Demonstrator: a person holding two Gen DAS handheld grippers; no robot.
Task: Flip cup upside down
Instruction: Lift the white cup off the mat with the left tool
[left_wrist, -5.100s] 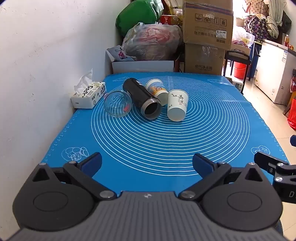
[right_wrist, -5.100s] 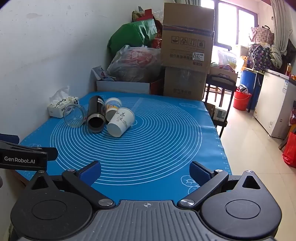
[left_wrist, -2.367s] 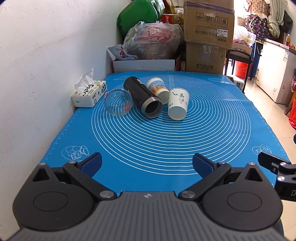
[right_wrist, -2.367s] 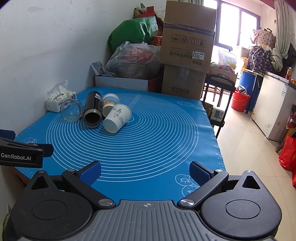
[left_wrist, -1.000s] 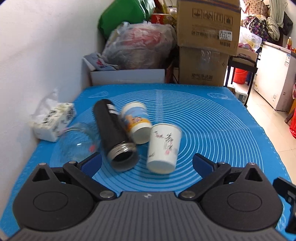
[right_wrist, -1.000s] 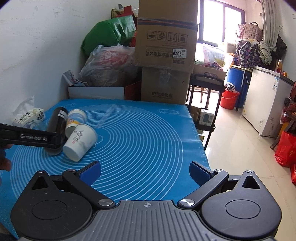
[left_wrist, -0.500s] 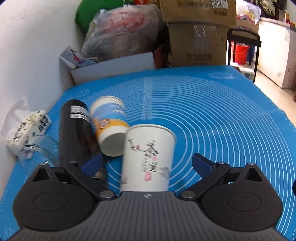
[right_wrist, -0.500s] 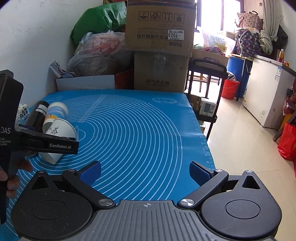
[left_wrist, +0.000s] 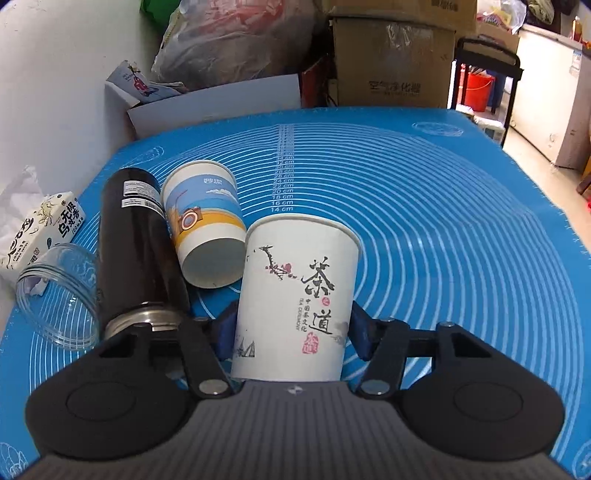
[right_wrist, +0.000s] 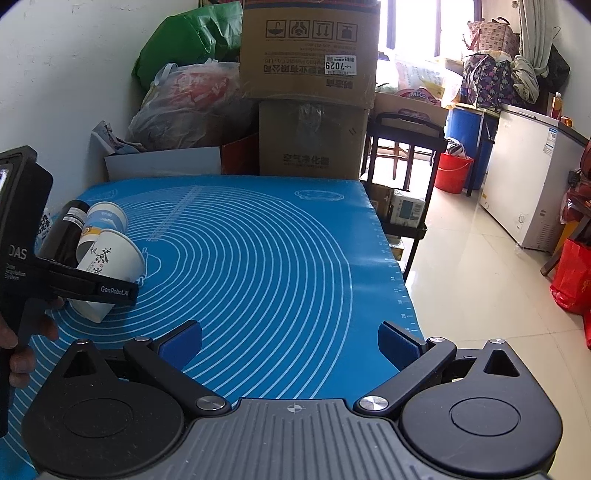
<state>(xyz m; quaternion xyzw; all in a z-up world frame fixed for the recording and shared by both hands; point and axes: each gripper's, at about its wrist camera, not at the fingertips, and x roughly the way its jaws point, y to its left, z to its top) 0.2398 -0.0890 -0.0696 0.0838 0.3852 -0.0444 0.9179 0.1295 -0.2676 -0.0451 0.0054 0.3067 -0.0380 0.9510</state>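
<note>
Black flask (left_wrist: 138, 251) and blue-printed cup (left_wrist: 202, 229) lie just left of the white cup (left_wrist: 295, 302). It lies lengthwise, mouth away, left tool (left_wrist: 293, 332) clamping it. Right tool (right_wrist: 290, 341) spread apart.

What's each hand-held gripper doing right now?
Left hand-held gripper: closed on the white tea cup.
Right hand-held gripper: open, empty, above the blue mat.

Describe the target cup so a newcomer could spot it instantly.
On the blue mat, near the wall, four containers lie in a row. The target cup is rightmost, between the left gripper fingers. It alone is white with black calligraphy and a plum branch.
</note>
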